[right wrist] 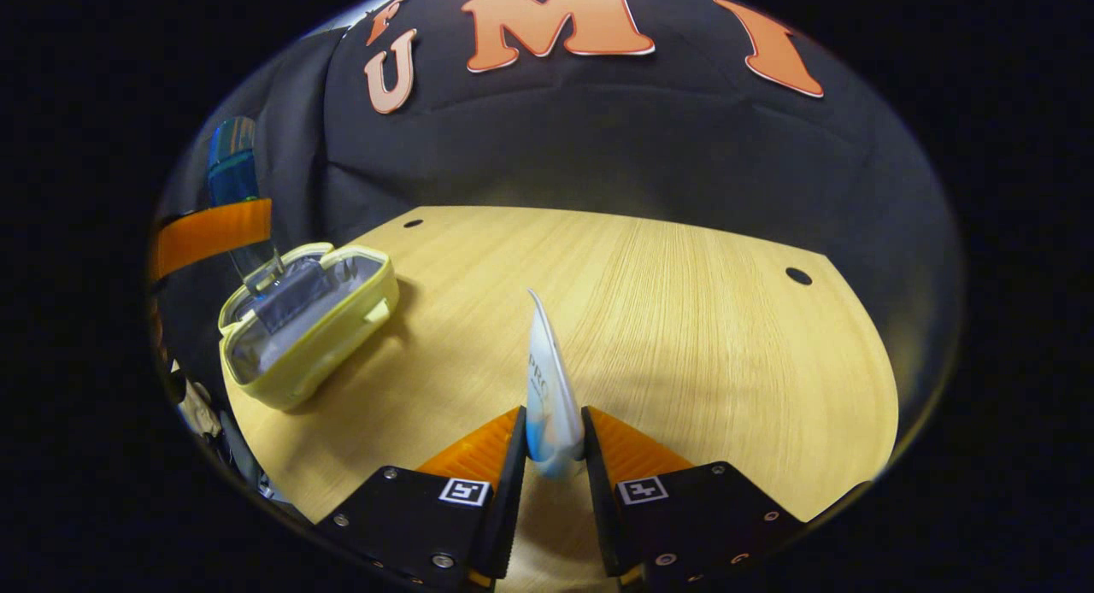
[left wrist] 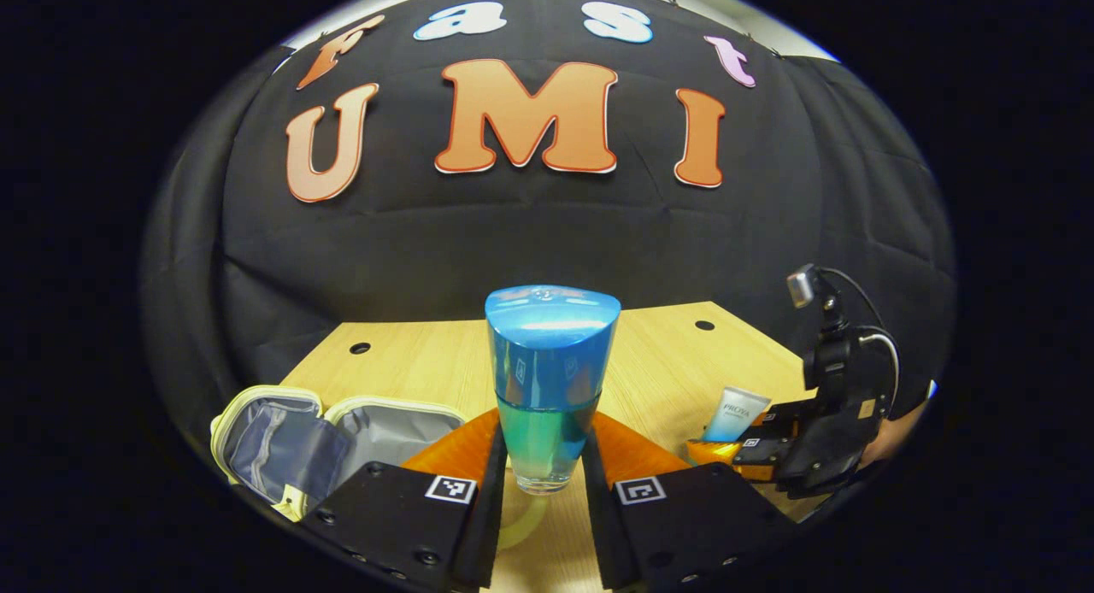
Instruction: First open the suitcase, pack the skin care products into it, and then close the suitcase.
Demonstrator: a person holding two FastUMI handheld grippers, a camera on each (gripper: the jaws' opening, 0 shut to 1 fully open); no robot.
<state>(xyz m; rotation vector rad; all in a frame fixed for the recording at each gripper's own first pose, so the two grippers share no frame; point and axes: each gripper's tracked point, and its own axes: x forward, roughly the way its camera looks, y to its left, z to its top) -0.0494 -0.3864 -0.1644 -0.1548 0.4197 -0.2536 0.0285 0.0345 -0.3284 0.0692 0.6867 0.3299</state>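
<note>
Packing step underway — left claw (left wrist: 544, 469) clamped on the blue bottle (left wrist: 549, 379), right claw (right wrist: 553, 443) clamped on the white tube (right wrist: 550, 388), open suitcase (right wrist: 306, 332) on the table (right wrist: 684, 337) at ten o'clock — next, likely carry both over it.

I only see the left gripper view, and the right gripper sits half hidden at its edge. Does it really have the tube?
Observer: Yes. In the right gripper view the right gripper has both fingers pressed on the tube near its lower end, with the thin end pointing away.
Operator: And where is my bottle relative to the case?
Observer: From that side the bottle has its base lined up over the far rim of the open case. I cannot tell the gap between them.
</note>
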